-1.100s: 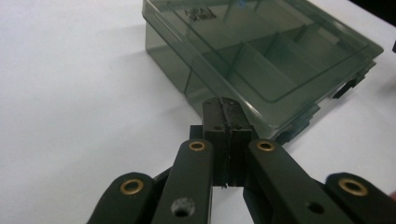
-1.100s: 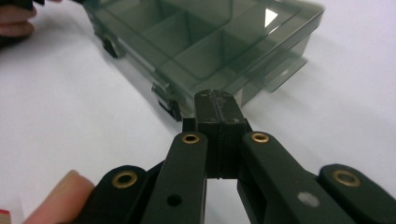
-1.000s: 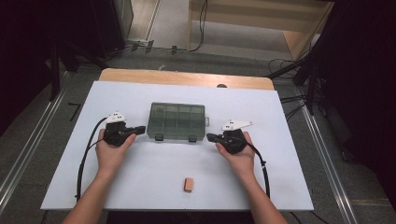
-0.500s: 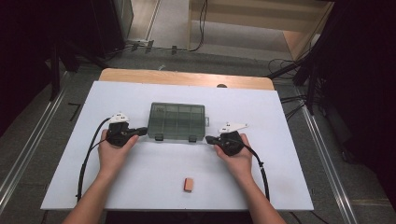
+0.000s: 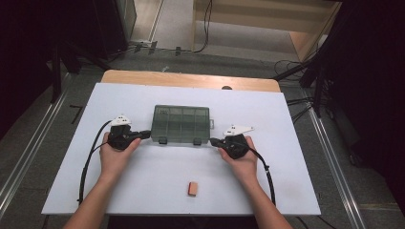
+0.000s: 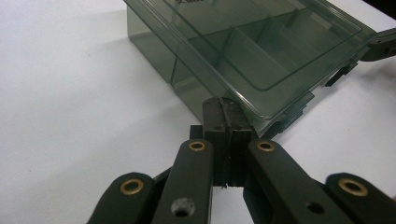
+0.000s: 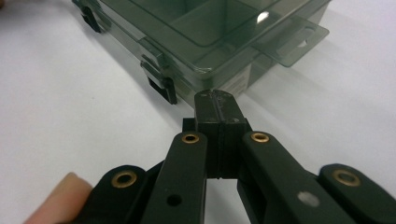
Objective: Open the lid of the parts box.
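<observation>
A smoky-green clear compartment box (image 5: 181, 124) with its lid down lies in the middle of the white table (image 5: 286, 124). My left gripper (image 5: 146, 134) is shut, and its tips rest against the box's near left corner. In the left gripper view the closed tips (image 6: 223, 105) touch the box (image 6: 243, 56) just under the lid's rim. My right gripper (image 5: 213, 141) is also shut, at the near right corner. There its tips (image 7: 215, 100) meet the box (image 7: 205, 32) beside a dark latch (image 7: 161, 81). Nothing is held between either pair of jaws.
A small tan and orange block (image 5: 193, 189) lies near the table's front edge, between the two forearms. A cable (image 5: 88, 162) trails from the left gripper toward the front left. A wooden strip (image 5: 191, 80) borders the table's far edge.
</observation>
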{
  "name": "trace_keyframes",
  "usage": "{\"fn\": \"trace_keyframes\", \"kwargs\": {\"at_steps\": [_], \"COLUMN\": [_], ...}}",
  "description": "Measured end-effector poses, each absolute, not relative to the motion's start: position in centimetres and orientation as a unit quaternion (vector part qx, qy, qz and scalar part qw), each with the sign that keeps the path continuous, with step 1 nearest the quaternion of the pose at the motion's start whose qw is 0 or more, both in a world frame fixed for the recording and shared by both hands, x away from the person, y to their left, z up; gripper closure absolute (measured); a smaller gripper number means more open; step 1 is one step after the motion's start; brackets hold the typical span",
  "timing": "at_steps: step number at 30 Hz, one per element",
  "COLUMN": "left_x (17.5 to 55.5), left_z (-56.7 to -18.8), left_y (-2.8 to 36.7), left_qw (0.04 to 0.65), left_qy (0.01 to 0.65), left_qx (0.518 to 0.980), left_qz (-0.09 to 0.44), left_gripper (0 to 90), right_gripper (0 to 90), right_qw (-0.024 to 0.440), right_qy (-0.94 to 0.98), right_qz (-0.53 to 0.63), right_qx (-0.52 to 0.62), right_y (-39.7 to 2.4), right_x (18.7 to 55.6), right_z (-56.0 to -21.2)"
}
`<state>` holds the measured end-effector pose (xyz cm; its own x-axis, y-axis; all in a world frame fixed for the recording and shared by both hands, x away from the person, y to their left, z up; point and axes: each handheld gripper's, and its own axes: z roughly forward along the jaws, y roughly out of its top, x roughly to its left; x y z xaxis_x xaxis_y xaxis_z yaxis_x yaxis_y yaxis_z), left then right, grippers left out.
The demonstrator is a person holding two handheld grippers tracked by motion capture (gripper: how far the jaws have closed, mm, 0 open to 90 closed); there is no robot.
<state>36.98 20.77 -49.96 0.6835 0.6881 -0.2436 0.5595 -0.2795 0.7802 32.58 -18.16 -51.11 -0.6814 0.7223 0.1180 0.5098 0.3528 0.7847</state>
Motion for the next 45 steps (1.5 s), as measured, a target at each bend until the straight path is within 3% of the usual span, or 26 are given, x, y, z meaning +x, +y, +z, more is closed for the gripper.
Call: {"fn": "trace_keyframes", "kwargs": {"at_steps": [19, 36, 45], "left_x": [36.4, 37.1, 38.0], "left_z": [-49.0, -46.9, -45.9], "left_y": [21.0, 19.8, 19.4], "left_qw": [0.463, 0.522, 0.524], "left_qy": [0.370, 0.365, 0.356], "left_qx": [0.803, 0.768, 0.769], "left_qz": [0.066, 0.070, 0.082], "left_gripper": [90.0, 90.0, 90.0], "right_gripper": [88.7, 88.7, 88.7], "right_qw": [0.131, 0.140, 0.142], "right_qy": [0.799, 0.788, 0.784], "right_qz": [0.454, 0.472, 0.477], "right_qx": [0.371, 0.371, 0.371], "right_y": [-18.2, -18.2, -18.1], "right_x": [32.7, 33.8, 34.5], "right_z": [-49.4, -46.8, -45.9]}}
